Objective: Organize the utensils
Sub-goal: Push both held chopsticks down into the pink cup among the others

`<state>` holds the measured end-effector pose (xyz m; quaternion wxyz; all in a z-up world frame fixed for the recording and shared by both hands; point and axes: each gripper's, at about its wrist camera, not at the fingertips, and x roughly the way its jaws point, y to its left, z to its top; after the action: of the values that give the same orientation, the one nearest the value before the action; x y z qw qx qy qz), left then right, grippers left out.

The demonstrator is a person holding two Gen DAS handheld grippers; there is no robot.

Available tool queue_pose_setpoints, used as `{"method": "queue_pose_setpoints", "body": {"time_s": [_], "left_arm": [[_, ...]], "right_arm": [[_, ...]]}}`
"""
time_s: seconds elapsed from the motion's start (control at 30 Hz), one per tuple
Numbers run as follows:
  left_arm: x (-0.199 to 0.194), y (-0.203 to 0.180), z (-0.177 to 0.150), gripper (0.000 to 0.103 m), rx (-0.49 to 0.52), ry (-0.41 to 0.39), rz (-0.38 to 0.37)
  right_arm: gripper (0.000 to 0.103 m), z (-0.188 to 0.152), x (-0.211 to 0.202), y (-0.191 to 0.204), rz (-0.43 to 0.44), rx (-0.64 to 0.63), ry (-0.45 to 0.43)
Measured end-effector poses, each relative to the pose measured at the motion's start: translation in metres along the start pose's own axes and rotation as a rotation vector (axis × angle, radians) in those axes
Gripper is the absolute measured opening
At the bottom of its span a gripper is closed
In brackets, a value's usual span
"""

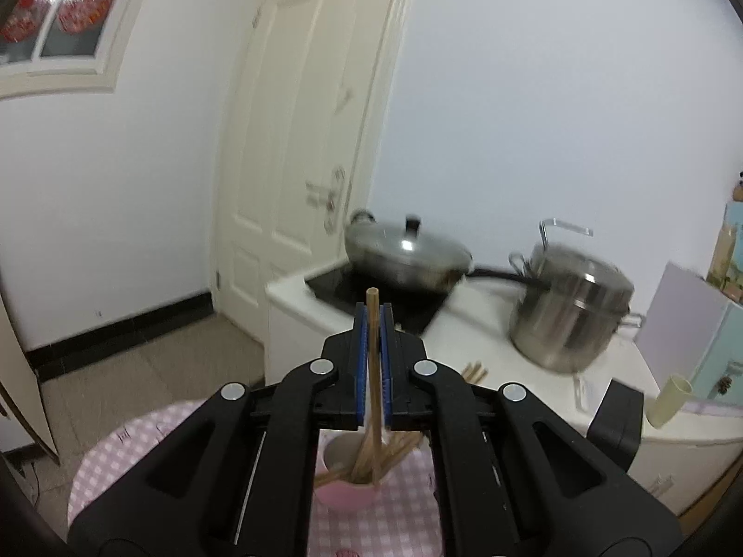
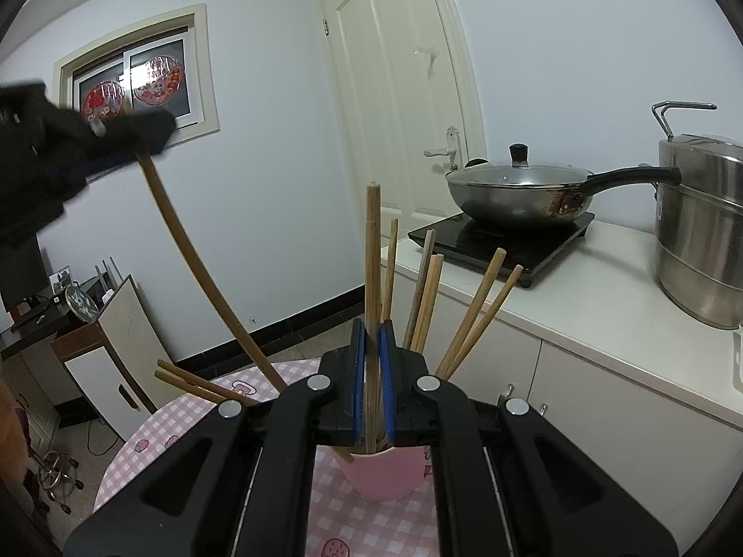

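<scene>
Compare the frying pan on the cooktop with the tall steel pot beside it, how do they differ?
The frying pan is wide and shallow; the steel pot is tall and stacked in tiers. The pan has one long black handle; the pot has a wire bail handle raised above it. The pan sits on the black cooktop; the pot stands on the white counter. Both are shiny metal and have lids on.
</scene>
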<state>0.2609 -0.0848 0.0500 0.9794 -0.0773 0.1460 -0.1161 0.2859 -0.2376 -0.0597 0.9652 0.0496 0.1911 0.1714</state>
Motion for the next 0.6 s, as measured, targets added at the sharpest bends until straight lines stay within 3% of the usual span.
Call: {"method": "queue_pose_setpoints", "body": {"time_s": [0.1, 0.47, 0.6], "left_arm": [[-0.003, -0.001, 0.001, 0.005, 0.003, -0.042, 0.008], [0.025, 0.004, -0.03, 0.005, 0.026, -0.028, 0.059], [0.022, 0.008, -0.025, 0.005, -0.004, -0.045, 0.049]], "right_arm": [[0.005, 0.001, -0.001, 0.003, 0.0, -0.004, -0.002], [0.005, -0.002, 0.005, 0.002, -0.004, -0.008, 0.012], [0.005, -0.002, 0.008, 0.0, -0.004, -0.006, 0.016]]}}
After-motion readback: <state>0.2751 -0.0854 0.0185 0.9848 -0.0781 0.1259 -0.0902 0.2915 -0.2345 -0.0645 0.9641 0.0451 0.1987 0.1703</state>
